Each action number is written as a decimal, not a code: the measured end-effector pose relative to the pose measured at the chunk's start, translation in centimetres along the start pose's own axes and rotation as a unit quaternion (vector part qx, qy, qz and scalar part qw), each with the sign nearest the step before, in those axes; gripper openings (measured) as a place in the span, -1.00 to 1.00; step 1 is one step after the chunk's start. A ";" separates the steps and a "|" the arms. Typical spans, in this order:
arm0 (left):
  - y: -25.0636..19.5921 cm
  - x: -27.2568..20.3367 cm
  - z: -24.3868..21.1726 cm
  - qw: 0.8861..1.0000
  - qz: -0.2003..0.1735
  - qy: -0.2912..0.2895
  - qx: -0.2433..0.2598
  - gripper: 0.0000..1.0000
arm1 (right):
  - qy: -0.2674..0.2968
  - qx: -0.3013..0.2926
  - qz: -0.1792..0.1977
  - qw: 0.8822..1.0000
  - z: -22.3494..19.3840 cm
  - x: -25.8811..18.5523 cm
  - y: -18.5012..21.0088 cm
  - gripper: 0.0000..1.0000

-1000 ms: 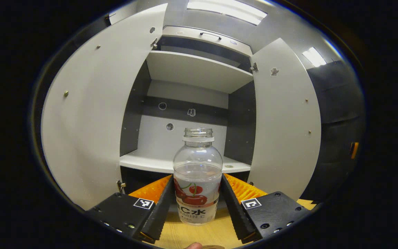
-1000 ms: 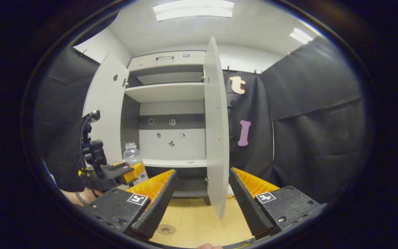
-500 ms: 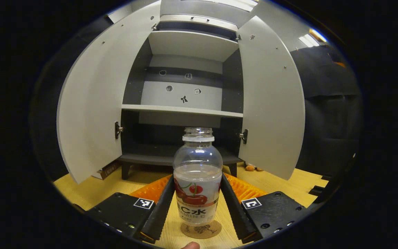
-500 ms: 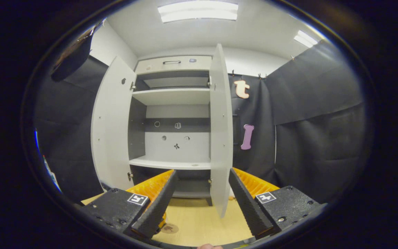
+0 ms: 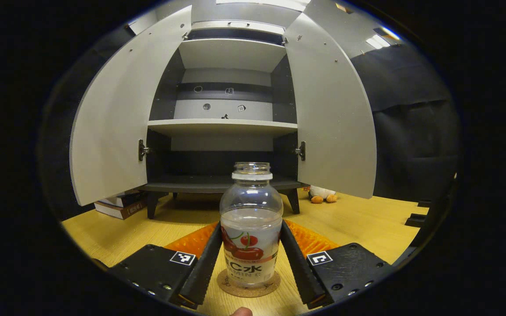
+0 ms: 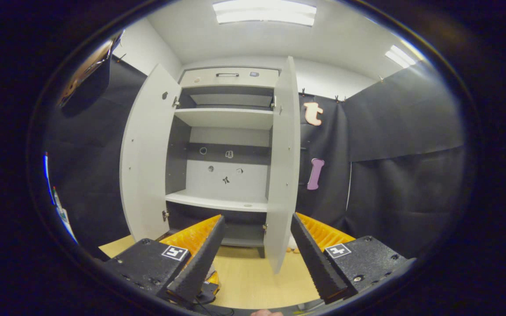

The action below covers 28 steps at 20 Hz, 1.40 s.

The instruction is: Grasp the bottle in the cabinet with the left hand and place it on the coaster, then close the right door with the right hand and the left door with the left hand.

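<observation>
A: Where is the bottle (image 5: pixel 251 228) now?

B: It stands upright on the coaster (image 5: pixel 248 285), on the table (image 5: pixel 358 224), and the left gripper (image 5: pixel 250 259) clamps it on both sides.

A: And then?

B: I think open slowly and pull straight back. The right gripper (image 6: pixel 256 256) is spread wide and empty, near the right door (image 6: pixel 283 166).

The bottle (image 5: pixel 251 228) hides the middle of the coaster (image 5: pixel 248 288). The left door (image 5: pixel 117 118) covers part of the books (image 5: pixel 119 205). The right door (image 5: pixel 330 109) hides part of the plush toy (image 5: pixel 322 193).
</observation>
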State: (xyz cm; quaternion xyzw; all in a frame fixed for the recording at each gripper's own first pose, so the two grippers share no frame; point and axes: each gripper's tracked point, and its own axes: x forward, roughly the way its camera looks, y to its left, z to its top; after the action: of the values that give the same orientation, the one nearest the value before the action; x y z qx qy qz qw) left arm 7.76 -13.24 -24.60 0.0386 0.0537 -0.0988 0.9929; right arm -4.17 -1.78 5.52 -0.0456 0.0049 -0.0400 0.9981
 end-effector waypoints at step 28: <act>0.6 -3.8 9.4 0.997 -0.050 -0.040 -0.042 0.92 | 0.027 0.035 0.023 0.999 -3.3 0.5 0.8 0.96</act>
State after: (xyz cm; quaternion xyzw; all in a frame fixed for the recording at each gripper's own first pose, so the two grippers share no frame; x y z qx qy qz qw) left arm 5.10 -12.74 -14.80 -0.0099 0.0199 -0.1478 0.9888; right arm -3.67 -1.31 2.20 -0.0098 0.0320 -0.0180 0.9993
